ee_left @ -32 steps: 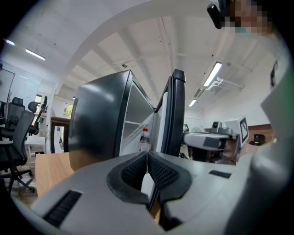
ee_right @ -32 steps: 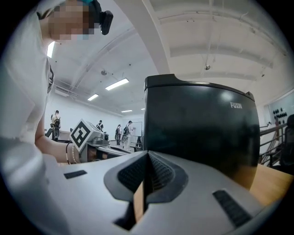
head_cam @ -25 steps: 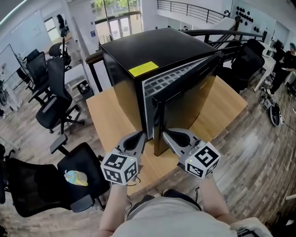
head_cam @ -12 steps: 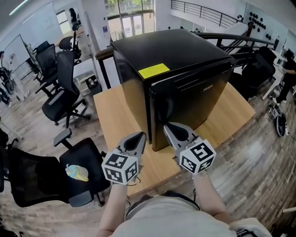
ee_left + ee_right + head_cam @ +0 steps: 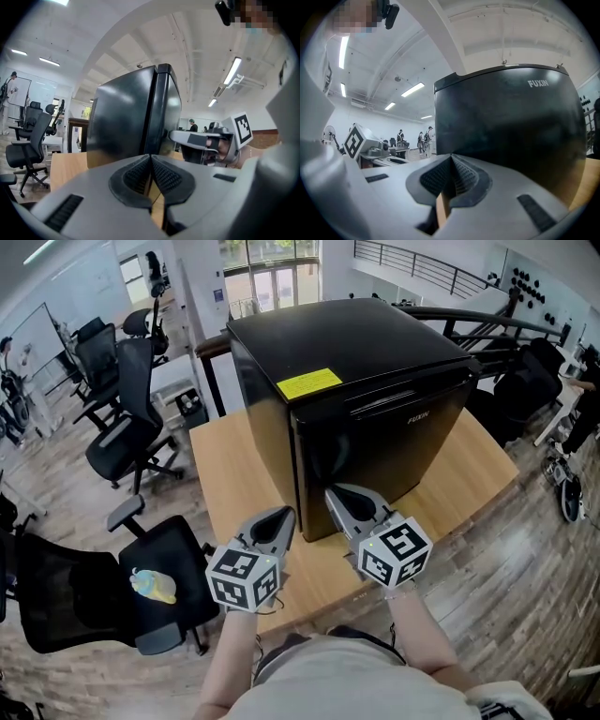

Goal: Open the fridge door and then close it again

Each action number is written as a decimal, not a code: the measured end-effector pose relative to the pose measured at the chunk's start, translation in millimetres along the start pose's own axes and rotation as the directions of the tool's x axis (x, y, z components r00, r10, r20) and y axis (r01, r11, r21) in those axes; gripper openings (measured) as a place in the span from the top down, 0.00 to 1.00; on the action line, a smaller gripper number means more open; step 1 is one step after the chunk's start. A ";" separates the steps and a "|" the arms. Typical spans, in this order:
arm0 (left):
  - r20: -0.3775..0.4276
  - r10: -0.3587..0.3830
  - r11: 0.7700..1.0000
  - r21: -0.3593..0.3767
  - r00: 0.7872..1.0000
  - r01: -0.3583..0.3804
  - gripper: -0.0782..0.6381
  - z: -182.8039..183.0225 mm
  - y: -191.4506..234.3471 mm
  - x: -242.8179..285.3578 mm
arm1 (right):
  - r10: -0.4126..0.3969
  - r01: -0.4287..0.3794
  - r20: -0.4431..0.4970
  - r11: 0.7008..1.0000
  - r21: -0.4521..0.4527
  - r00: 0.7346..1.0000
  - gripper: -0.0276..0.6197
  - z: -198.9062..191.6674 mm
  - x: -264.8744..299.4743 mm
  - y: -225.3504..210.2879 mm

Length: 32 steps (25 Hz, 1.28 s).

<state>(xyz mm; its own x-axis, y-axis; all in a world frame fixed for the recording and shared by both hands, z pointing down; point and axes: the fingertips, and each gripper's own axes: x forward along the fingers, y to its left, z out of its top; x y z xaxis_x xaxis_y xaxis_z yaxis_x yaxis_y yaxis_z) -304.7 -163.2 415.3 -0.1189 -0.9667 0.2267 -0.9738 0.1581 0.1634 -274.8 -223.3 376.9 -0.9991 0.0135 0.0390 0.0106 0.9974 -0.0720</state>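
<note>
The fridge (image 5: 309,343) stands mid-frame on the table (image 5: 234,474), door (image 5: 394,460) seemingly flush. Left gripper (image 5: 286,514) and right gripper (image 5: 333,494) show jaws pressed together, empty; a hard shove could slide the fridge toward the frame's top

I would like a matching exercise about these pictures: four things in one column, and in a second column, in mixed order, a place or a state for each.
Things:
1. black box-shaped fridge
2. yellow rectangular label
3. light wooden table
4. small yellow and blue object

Places or states:
A. on the seat of a black office chair
B. on the fridge's top
C. door shut
D. under the fridge

Pairs: 1-C, 2-B, 3-D, 4-A
</note>
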 end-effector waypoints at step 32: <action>-0.047 -0.126 0.992 0.001 0.991 0.127 0.88 -41.9 -89.3 3.8 | -0.196 0.196 -0.075 0.981 0.000 0.978 0.96 -38.3 -117.6 -6.5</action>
<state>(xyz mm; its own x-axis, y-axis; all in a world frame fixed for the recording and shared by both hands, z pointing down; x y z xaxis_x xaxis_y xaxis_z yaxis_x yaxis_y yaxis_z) -210.1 -172.5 441.8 0.0144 -0.9684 0.2491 -0.9812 0.0342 0.1898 -155.9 -228.6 411.0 -0.9760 -0.1768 0.1272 -0.1858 0.9806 -0.0628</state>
